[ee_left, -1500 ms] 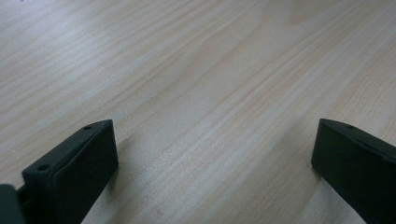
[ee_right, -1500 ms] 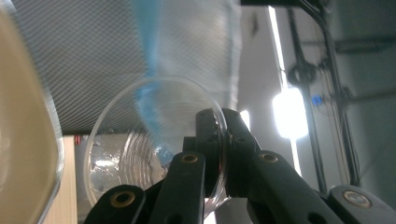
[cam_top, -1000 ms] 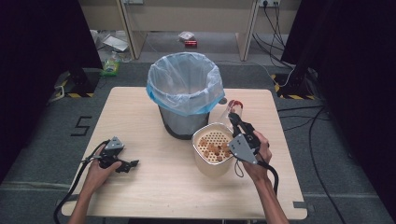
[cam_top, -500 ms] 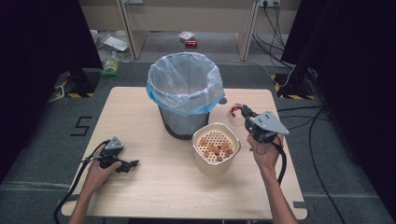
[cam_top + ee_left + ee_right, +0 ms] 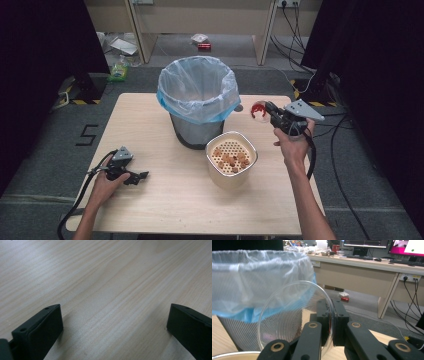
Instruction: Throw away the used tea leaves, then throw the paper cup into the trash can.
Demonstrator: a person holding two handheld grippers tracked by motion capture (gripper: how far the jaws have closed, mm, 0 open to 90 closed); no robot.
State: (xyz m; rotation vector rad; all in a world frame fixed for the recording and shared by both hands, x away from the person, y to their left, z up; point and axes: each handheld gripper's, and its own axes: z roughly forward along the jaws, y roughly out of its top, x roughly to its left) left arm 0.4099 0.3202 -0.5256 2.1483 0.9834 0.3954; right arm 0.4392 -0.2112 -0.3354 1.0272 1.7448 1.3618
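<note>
Gripping the rim of a clear plastic bowl, the right gripper holds it tilted above the table, just beside the lined waste bin. Left gripper rests on the tabletop, jaws spread and empty.

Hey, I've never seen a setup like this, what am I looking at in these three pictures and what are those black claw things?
A person sits at a wooden table with a hand-held gripper in each hand, a two-jawed clamp with a camera on it. The high view looks down from above; the other two pictures come from the cameras on the grippers.

On the table stand a bin lined with a pale blue bag and a cream tub with a holed insert carrying small brown pieces.

The left gripper rests on the table, jaws open, nothing between them. The right gripper is raised beside the bin, shut on a clear plastic dish with something red in it.
</note>
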